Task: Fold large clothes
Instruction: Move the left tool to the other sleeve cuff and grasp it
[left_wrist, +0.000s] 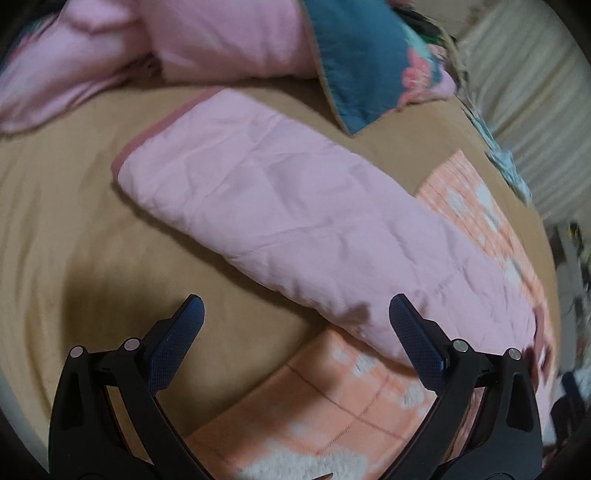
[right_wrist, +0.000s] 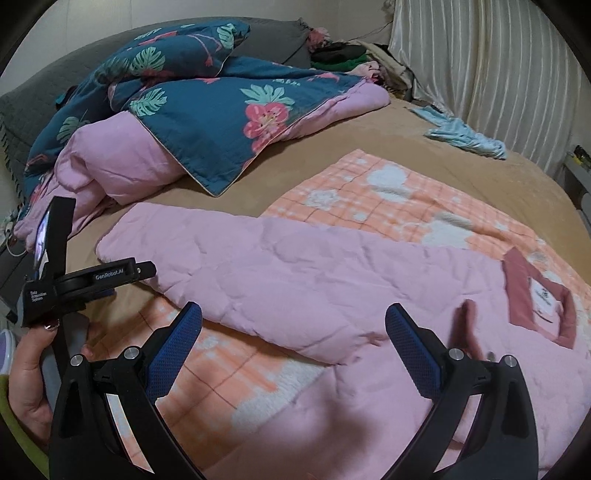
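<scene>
Pink quilted garment (right_wrist: 314, 280) lies across peach checked blanket (right_wrist: 388, 199) on bed; left gripper (left_wrist: 295, 325), right gripper (right_wrist: 293, 328) both wide open, empty. Pinch sleeve edge squarely.

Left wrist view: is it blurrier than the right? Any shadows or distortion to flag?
Left wrist view: yes, motion-smeared, worst at the curtain and the right edge; the left gripper casts a dark shadow on the tan sheet. Right wrist view: sharper, the floral quilt reads crisply, with soft shadow on the pink garment near the right gripper. Both: strong fisheye bending, black corners.
</scene>
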